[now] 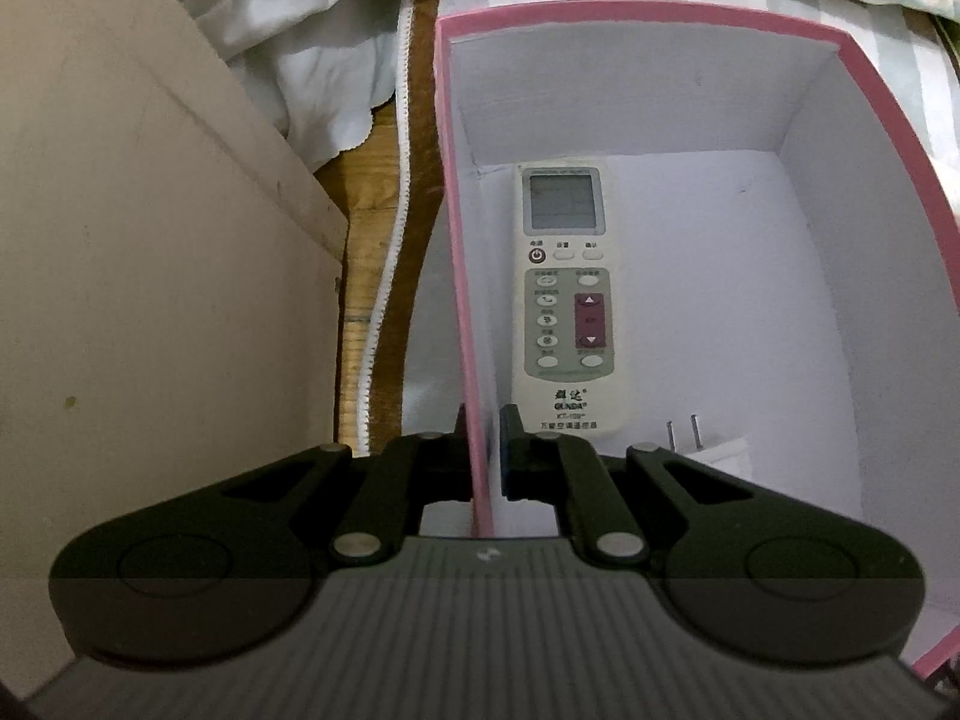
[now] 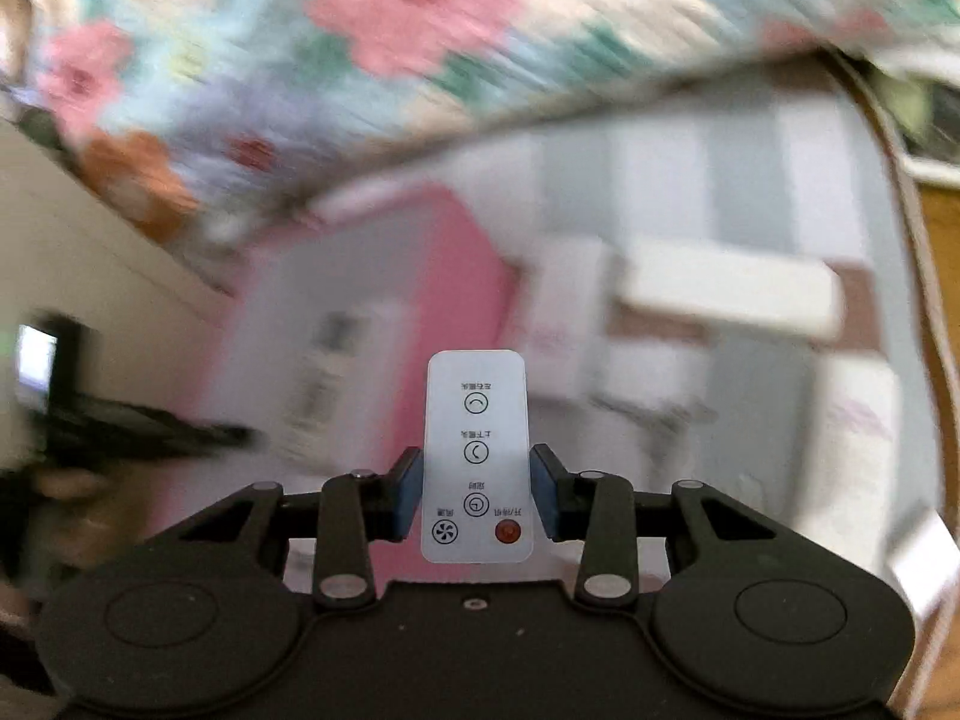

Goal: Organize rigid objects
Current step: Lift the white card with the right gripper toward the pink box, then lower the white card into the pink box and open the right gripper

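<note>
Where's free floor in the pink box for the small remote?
Bare floor lies right of the big remote, up to the pink box right wall, and behind its screen end. Crowded: left wall strip, and near corner by the plug.

Matt pink box (image 1: 462,276), glossy remote (image 2: 477,456)

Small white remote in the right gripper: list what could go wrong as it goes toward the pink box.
1. The small white remote is pinched only by its thin edges in the right gripper; the view is motion-blurred, so a fast swing might twist it loose.
2. The left gripper straddles the pink box wall; a bump could shift the box.
3. Dropping it in could hit the air-conditioner remote or the plug inside.
</note>
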The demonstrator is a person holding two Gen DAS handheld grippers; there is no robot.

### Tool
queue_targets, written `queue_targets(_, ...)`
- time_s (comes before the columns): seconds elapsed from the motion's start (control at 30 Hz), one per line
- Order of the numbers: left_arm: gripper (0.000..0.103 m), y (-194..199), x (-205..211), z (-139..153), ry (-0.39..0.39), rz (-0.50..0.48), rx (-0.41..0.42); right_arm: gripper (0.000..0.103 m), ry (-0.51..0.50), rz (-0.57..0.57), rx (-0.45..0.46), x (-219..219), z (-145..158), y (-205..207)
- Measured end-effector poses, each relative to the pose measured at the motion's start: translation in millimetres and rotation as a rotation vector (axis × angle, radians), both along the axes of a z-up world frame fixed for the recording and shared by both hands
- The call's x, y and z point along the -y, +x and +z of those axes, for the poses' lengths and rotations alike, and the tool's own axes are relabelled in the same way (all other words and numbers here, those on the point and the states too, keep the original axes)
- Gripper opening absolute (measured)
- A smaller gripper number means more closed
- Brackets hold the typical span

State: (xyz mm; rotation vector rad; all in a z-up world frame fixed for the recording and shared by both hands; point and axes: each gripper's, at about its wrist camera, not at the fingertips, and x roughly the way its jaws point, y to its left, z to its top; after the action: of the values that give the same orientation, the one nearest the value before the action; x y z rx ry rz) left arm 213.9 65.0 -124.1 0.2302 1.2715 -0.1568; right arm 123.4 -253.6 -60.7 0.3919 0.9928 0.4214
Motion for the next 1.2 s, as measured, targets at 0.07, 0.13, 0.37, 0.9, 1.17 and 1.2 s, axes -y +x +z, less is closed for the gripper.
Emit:
queue_targets(0.07,0.005,0,1,1,-0.005,0.004,0.001,0.044,0.01,0.085,0.028,-25,16,8)
queue_targets(0.13,0.005,-1,2,1,-0.001,0.001,0.008,0.044,-0.006,0.165,0.026,-52,24,16)
queue_targets(0.37,0.005,2,-1,2,-0.042,0.006,-0.007,0.044,-0.222,0.346,-0.165,-135,-20,36)
queue_targets(0.9,0.005,2,12,2,-0.021,-0.037,0.011,0.044,-0.472,0.414,-0.332,-174,-74,19)
queue_targets(1.17,0.005,-1,15,1,0.006,-0.036,0.023,0.054,-0.103,0.292,-0.3,-118,-28,6)
queue_targets(1.2,0.005,-1,17,1,0.012,-0.036,0.026,0.054,-0.075,0.284,-0.273,-110,-20,5)
